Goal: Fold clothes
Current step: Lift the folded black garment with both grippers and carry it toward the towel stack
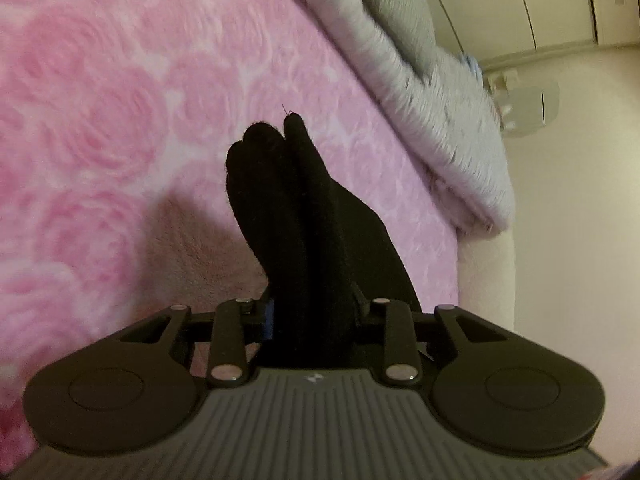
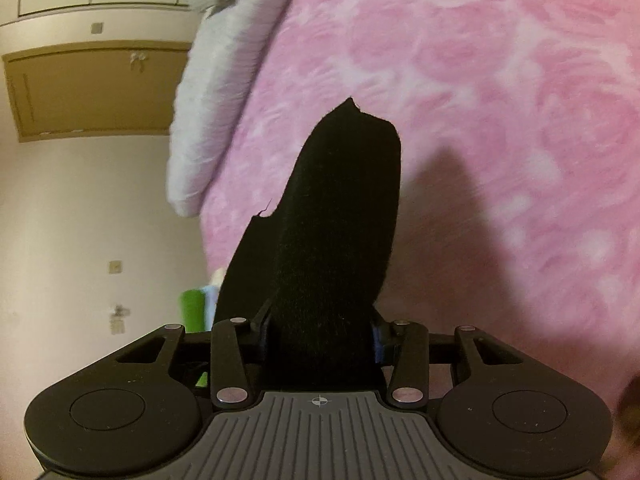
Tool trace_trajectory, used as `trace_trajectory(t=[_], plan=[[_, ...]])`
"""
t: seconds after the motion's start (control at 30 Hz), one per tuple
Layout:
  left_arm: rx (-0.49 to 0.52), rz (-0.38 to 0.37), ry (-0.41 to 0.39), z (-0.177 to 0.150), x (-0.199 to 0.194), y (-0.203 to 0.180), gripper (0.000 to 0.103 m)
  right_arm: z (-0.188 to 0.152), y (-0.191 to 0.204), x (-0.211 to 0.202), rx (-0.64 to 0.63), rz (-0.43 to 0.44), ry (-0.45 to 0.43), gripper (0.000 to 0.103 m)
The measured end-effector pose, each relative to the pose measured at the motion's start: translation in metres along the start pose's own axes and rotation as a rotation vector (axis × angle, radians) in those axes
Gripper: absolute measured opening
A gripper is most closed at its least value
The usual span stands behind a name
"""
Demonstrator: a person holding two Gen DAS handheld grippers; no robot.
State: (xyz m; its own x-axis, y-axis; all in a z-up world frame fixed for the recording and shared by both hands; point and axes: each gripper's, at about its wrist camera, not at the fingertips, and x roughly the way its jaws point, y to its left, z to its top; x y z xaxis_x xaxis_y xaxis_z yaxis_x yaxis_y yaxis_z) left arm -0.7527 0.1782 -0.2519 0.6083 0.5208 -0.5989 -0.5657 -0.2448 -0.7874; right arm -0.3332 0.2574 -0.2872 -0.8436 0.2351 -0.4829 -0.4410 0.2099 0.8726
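Observation:
A black garment (image 1: 280, 184) rises from between the jaws of my left gripper (image 1: 308, 280), which is shut on it. The cloth bunches into two rounded folds and hides the fingers. It hangs above a pink rose-patterned blanket (image 1: 120, 100). In the right wrist view another bunch of the black garment (image 2: 344, 184) stands up from my right gripper (image 2: 324, 312), which is shut on it too. Its fingers are covered by the cloth. A loose flap of it hangs toward the left. The garment's shadow falls on the pink blanket (image 2: 500, 100).
A fluffy grey-white blanket (image 1: 440, 120) lies along the bed's far edge, also visible as the grey-white blanket (image 2: 208, 120). Past the bed are a pale wall (image 1: 580, 200), white cabinets, a brown door (image 2: 92, 92) and a green object (image 2: 192, 314).

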Motion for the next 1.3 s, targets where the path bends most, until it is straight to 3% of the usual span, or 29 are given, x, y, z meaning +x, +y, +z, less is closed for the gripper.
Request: trace_trajectory(t=[0.2, 0.4, 0.57, 0.73, 0.87, 0.97, 1.3], plan=[[-0.032, -0.019, -0.120, 0.010, -0.107, 0.002, 0.027, -0.029, 0.094, 0.019, -0.129, 0.044, 0.057, 0.043], [0.006, -0.010, -0.206, 0.049, -0.230, 0.050, 0.027, -0.104, 0.173, 0.092, -0.234, 0.106, 0.076, 0.043], [0.074, 0.013, -0.233, 0.106, -0.343, 0.126, 0.027, -0.185, 0.234, 0.203, -0.254, 0.162, 0.055, 0.043], [0.084, 0.041, -0.234, 0.167, -0.434, 0.198, 0.027, -0.257, 0.297, 0.321, -0.240, 0.163, 0.055, 0.043], [0.082, 0.032, -0.233, 0.210, -0.476, 0.234, 0.027, -0.291, 0.332, 0.379, -0.245, 0.157, 0.037, 0.043], [0.077, 0.012, -0.237, 0.235, -0.486, 0.258, 0.027, -0.306, 0.351, 0.414, -0.253, 0.144, 0.029, 0.043], [0.139, -0.018, -0.277, 0.330, -0.469, 0.315, 0.027, -0.288, 0.380, 0.512, -0.334, 0.120, -0.041, 0.043]])
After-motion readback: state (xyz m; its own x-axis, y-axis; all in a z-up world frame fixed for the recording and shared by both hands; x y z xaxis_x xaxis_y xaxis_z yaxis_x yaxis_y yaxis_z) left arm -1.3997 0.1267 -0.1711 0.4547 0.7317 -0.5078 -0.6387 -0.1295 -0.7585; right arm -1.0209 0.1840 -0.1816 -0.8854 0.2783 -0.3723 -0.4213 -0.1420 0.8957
